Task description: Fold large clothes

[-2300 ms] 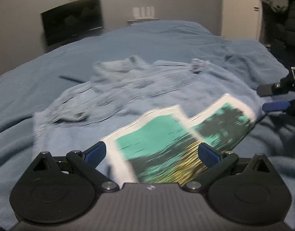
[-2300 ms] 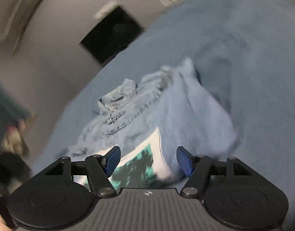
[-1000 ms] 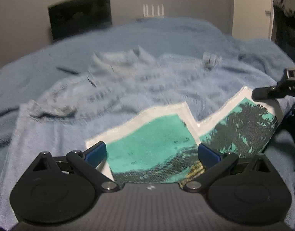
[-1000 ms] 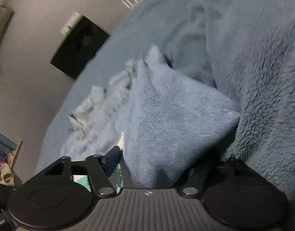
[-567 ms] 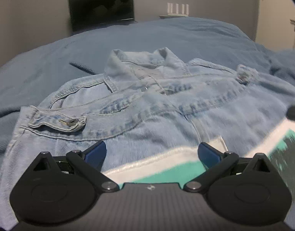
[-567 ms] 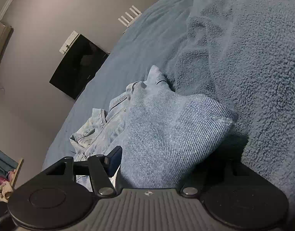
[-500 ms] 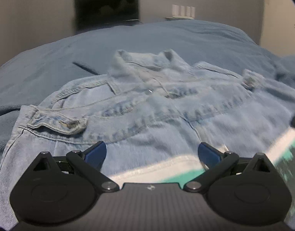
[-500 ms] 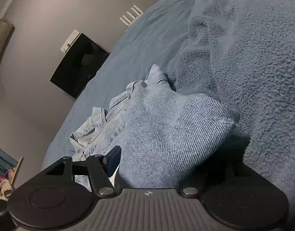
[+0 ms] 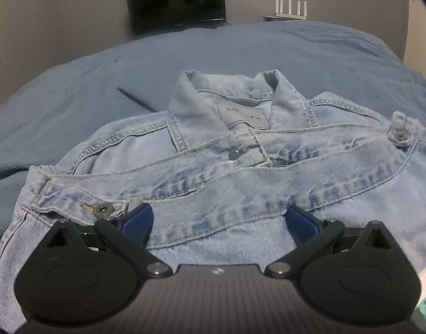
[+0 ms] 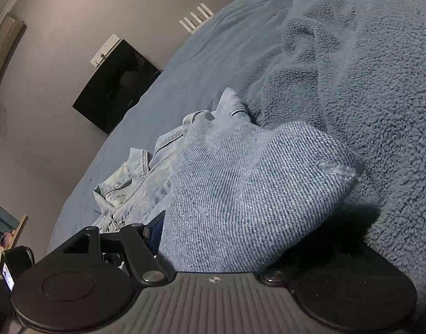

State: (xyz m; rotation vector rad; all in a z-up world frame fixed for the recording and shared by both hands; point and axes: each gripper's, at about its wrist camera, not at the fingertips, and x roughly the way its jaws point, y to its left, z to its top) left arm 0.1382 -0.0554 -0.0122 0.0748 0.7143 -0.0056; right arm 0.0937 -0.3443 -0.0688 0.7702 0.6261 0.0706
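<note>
A light blue denim jacket [image 9: 240, 172] lies front up on a blue fleece blanket [image 9: 240, 53], collar far, sleeves folded across the chest. My left gripper [image 9: 217, 220] is open, low over the jacket's lower front, blue pads either side of the cloth. In the right wrist view the jacket's folded corner [image 10: 240, 194] fills the space between my right gripper's fingers [image 10: 146, 239]. The right finger is hidden in shadow under the cloth, so its grip cannot be judged.
A dark TV screen [image 9: 175, 0] and a white router [image 9: 291, 7] stand by the far wall. The blanket rises in thick folds [image 10: 366, 83] to the right of the jacket. A phone [image 10: 9, 267] shows at the lower left of the right wrist view.
My left gripper has moved forward over the jacket, so the teal print has slid out of view below and to the right. The right gripper has stayed at the folded corner.
</note>
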